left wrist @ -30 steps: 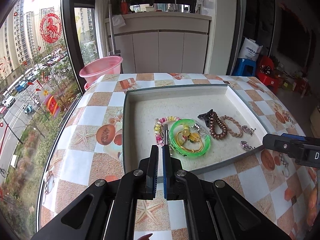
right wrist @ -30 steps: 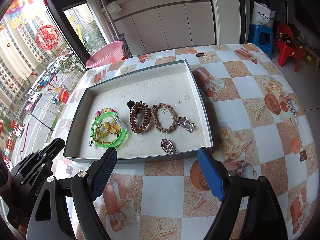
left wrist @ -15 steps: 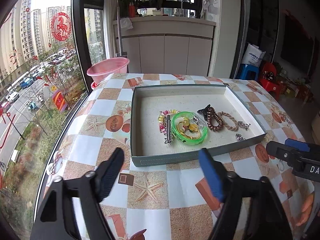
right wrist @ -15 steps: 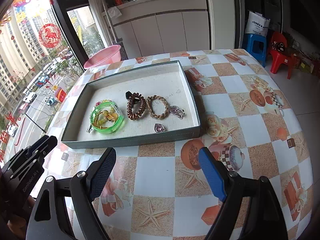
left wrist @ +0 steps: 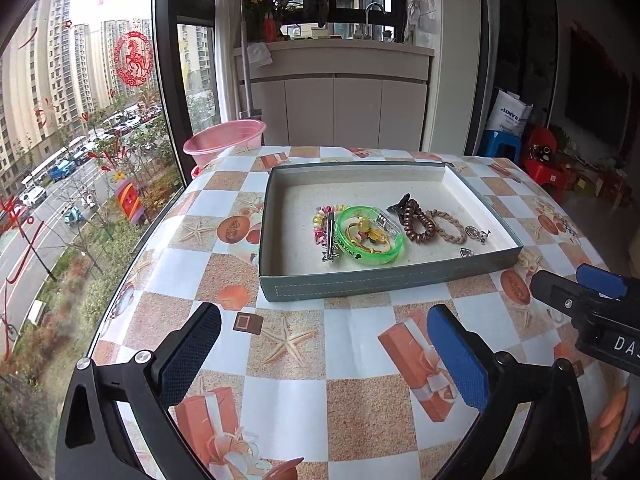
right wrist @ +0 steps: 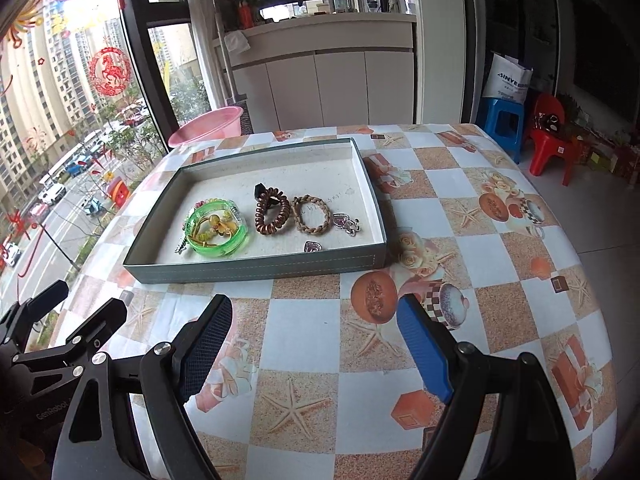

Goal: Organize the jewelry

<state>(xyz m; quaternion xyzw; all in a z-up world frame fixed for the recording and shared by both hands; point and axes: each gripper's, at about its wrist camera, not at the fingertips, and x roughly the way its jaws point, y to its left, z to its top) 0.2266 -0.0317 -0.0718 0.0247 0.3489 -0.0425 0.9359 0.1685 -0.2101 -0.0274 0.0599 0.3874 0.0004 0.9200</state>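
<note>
Left gripper [left wrist: 320, 344] spread wide, empty, hanging over the checkered tablecloth [left wrist: 288, 344] short of the shallow grey tray [left wrist: 360, 280]. Right gripper [right wrist: 314, 340] likewise spread, empty. Inside the tray: translucent green plastic bangle [left wrist: 369, 235], brown coiled hair tie [left wrist: 418, 224]. Risk: tangled pieces snagging, several lifting together.

- left gripper [left wrist: 322, 354] is spread wide, nothing between the fingers; its jaws just popped open from fully shut
- it points forward and down at an angle, black pad on one side, blue on the other
- right gripper [right wrist: 314, 346] is spread wide and empty too, tilted down the same way
- each gripper's tip pokes into the other's view, so they sit side by side
</note>
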